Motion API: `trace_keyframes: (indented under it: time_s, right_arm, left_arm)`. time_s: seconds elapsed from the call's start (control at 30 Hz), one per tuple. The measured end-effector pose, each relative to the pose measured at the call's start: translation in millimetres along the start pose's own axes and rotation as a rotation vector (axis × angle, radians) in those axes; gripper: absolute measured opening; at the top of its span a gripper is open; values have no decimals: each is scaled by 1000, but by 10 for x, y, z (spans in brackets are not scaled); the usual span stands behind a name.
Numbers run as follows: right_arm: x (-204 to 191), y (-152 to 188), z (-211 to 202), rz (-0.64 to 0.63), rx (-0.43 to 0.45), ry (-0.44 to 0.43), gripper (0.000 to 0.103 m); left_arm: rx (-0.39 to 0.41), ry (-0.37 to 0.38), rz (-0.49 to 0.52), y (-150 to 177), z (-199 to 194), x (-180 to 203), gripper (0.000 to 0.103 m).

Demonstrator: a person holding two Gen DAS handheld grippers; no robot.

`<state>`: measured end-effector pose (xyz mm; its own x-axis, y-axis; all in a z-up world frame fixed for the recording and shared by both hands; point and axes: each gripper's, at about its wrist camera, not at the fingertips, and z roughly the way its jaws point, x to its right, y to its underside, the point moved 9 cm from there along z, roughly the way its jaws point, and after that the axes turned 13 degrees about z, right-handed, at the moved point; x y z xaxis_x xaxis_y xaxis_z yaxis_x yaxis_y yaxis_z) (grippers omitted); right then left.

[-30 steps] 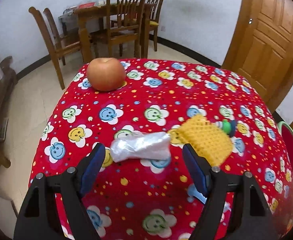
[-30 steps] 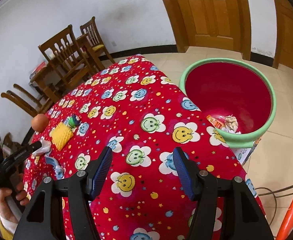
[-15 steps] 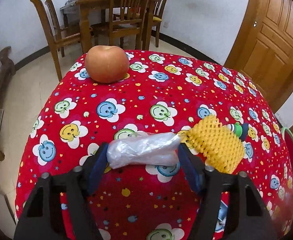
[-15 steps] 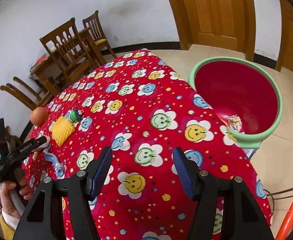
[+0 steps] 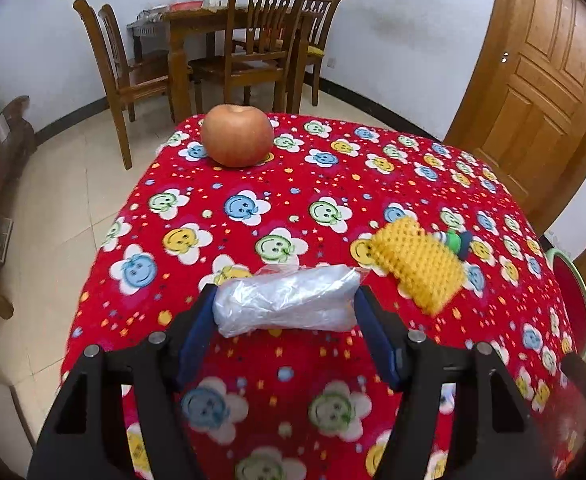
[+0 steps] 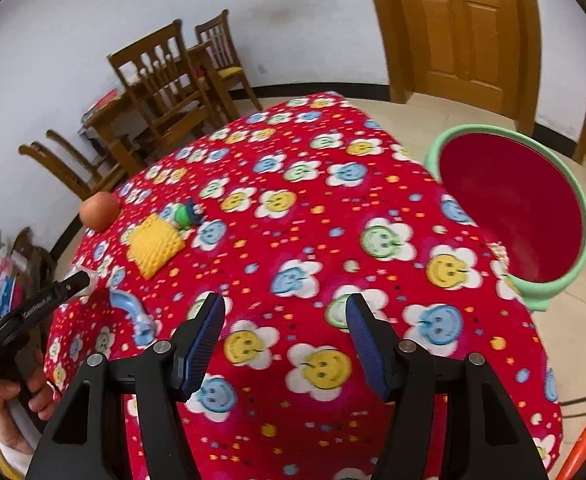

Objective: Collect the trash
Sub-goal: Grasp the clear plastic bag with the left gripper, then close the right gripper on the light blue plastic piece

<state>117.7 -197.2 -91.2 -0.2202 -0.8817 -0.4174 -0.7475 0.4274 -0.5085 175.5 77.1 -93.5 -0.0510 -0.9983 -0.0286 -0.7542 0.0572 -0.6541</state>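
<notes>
Now the left gripper point(image 5: 286, 308) clenches a crumpled plastic wrapper point(image 5: 289, 305) just above the red worktop point(image 5: 333, 184), while the right gripper's point(image 6: 285, 336) fingers point(image 6: 203, 334) hang released, empty.

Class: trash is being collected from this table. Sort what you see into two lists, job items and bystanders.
Job items: crumpled plastic wrapper between the left gripper fingers; blue wrapper; red basin.
Bystanders: apple; yellow foam net; green toy; chairs.

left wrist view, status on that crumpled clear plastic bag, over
Left gripper just closed on crumpled clear plastic bag. Right gripper open, empty. Green-rimmed red bin past table edge, path clear.
</notes>
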Motion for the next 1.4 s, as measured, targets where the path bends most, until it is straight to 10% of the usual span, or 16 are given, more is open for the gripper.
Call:
trace_keyframes:
  time_s: [0.73,1.17,1.4]
  right_arm:
    - [-911,441,490,-197,-139,-92,64]
    - [-1103,640,658,-278,-165,-119,21]
    - [-1108,675,608,-286,-153,-142,17]
  left_arm:
    - [16,-41,20,396,-385,-128,68]
    - [5,-39,2,438,-329,-167,68]
    - [8,-33,4,429,-345,-121,68]
